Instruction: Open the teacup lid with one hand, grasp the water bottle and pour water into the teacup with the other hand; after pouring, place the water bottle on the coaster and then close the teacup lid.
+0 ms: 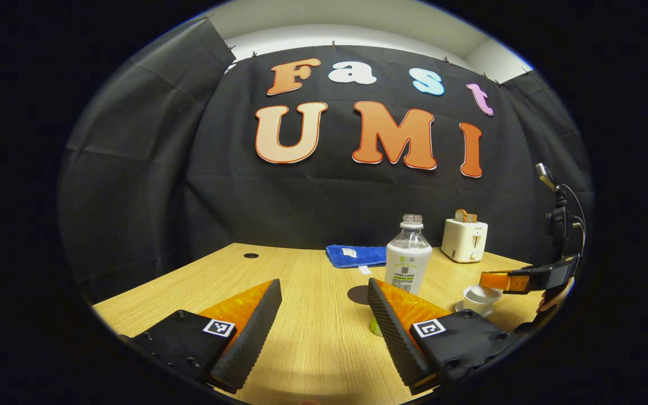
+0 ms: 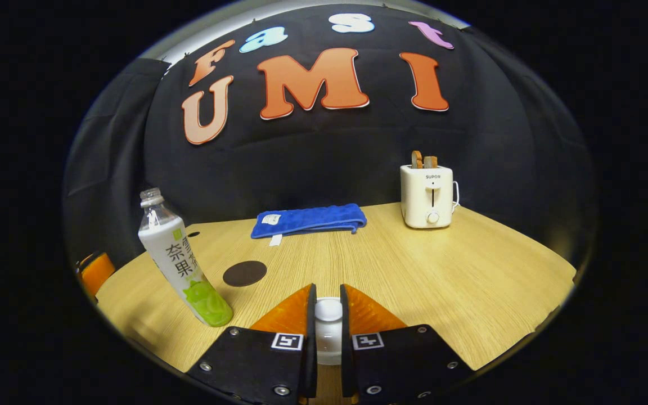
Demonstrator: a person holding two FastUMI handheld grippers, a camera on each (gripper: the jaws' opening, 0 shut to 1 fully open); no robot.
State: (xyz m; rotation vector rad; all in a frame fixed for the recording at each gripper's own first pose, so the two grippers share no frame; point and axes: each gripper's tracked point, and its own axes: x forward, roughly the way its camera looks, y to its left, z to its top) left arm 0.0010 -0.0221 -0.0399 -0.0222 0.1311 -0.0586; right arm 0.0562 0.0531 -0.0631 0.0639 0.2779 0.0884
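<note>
Pale wood-grain covers the tabletop (image 1: 313, 337), and on it the clear water bottle (image 1: 408, 254) stands upright with no cap, its base hidden behind one finger of the left gripper (image 1: 324, 315). That gripper's fingers are spread wide apart over bare wood and hold nothing. Just in front of the bottle in the left gripper view lies the dark round coaster (image 1: 359, 294), partly covered by the same finger. To the right of the bottle sits the white teacup (image 1: 480, 299) on its saucer, and the right gripper (image 1: 501, 281) reaches in level above its rim, with part of the hand that carries it showing at the edge. In the right gripper view the right gripper's (image 2: 328, 315) fingers are drawn close together on either side of the white knob of the teacup lid (image 2: 328, 310), touching it on both sides; whether the lid is lifted off the cup cannot be told. In that view the bottle (image 2: 180, 261) leans near the left edge, with the coaster (image 2: 244, 273) just beside it. Farther back lie a folded blue cloth (image 2: 308, 219) and a white toaster (image 2: 427, 195) with bread in its slots.
</note>
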